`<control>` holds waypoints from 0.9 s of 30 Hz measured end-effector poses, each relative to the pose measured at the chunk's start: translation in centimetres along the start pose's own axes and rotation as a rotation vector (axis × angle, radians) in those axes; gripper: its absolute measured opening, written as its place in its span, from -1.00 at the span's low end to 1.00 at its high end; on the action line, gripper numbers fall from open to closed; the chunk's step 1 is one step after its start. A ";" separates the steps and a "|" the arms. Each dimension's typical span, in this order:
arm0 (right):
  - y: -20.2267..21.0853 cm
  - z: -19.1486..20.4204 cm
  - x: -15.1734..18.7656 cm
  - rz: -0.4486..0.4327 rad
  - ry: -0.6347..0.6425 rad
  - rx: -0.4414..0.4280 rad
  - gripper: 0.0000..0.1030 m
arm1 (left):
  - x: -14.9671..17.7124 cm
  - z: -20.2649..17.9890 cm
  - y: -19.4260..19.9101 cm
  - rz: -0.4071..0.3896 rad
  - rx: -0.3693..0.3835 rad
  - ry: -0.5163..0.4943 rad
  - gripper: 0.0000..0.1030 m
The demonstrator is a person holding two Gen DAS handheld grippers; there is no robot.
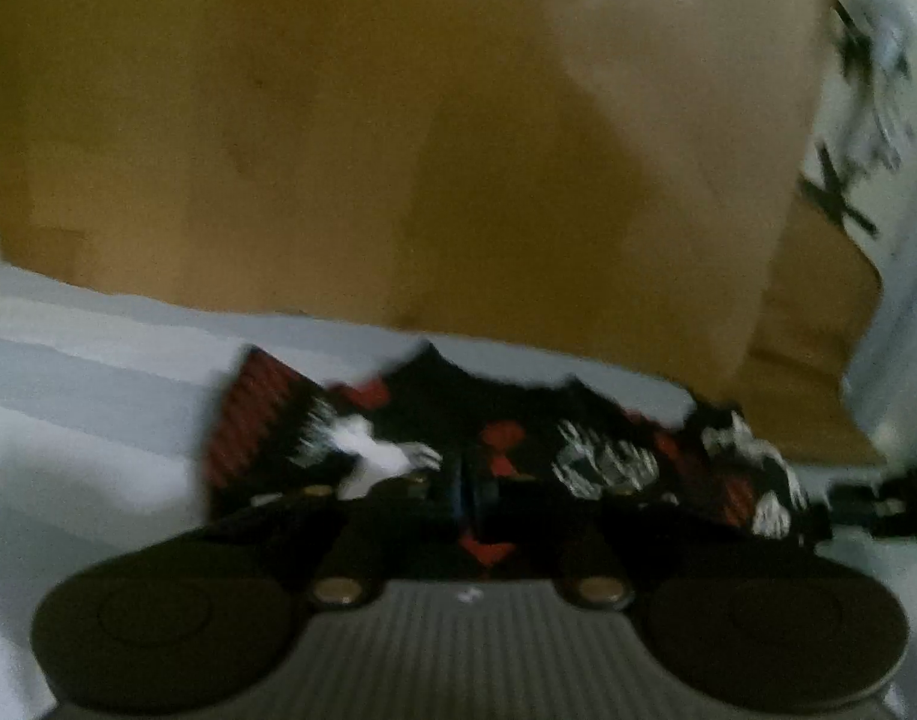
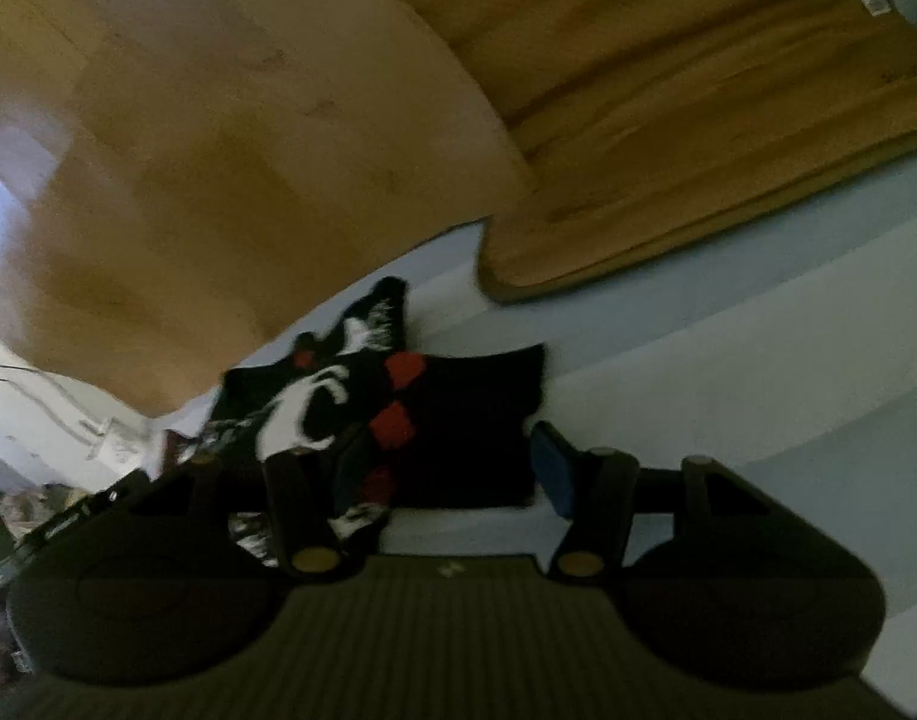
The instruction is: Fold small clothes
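A small black garment [image 1: 518,438] printed in red and white lies crumpled on a pale striped sheet [image 1: 98,420]. The left wrist view is blurred; in it my left gripper [image 1: 471,495] has its fingers pressed together on the garment's near edge, with fabric bunched around the tips. In the right wrist view the same garment [image 2: 470,420] lies flat between the spread fingers of my right gripper [image 2: 452,471]. Its blue pad [image 2: 551,468] stands off the cloth's right edge, and the left finger rests over the printed part without pinching it.
A tall wooden panel [image 1: 338,150] rises just behind the garment, and a lower wooden ledge [image 2: 698,150] runs to the right. A white cloth with black marks [image 1: 866,120] hangs at the far right. The sheet [image 2: 758,360] stretches to the right.
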State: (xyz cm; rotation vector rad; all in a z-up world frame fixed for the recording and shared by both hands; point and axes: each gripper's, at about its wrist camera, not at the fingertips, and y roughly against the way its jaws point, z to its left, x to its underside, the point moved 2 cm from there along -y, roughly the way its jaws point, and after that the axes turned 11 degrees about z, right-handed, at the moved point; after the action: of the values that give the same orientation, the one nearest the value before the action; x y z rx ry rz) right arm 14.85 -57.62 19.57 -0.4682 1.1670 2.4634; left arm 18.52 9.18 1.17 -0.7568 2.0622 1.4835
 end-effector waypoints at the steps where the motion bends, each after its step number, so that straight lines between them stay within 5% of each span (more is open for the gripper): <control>1: 0.2 -0.1 0.1 -0.009 -0.030 -0.008 0.17 | 0.3 -0.1 -0.5 0.019 0.004 -0.013 -0.95; 7: 2.1 -0.2 3.8 -0.002 -0.264 -0.194 0.14 | 1.6 -0.9 -2.1 0.091 -0.097 -0.071 -0.94; 11: 0.2 -0.2 4.7 -0.004 -0.409 -0.203 0.18 | 2.3 -3.5 -2.6 0.062 -0.222 -0.202 -0.94; 16: -1.7 0.0 4.4 -0.127 -0.593 -0.200 0.08 | 1.9 -2.5 -2.2 0.067 -0.165 -0.151 -0.94; 20: -2.8 0.5 3.5 -0.222 -0.612 -0.143 0.03 | 1.7 -2.0 -2.3 0.070 -0.136 -0.123 -0.93; 23: -2.9 0.3 3.4 -0.249 -0.608 -0.097 -0.39 | 1.6 -1.1 -2.4 0.078 -0.085 -0.070 -0.93; 24: -2.9 0.1 3.4 -0.258 -0.603 -0.095 -0.76 | 1.5 -0.7 -2.3 0.082 -0.061 -0.045 -0.93; 27: -1.8 0.2 3.5 -0.298 -0.549 -0.102 -0.85 | 1.4 0.4 -2.3 0.093 -0.006 0.018 -0.91</control>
State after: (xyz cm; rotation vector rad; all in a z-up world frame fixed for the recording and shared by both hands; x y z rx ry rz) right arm 12.59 -55.76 16.88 0.0206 0.6930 2.1911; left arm 19.07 8.71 -1.44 -0.6869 2.1331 1.5389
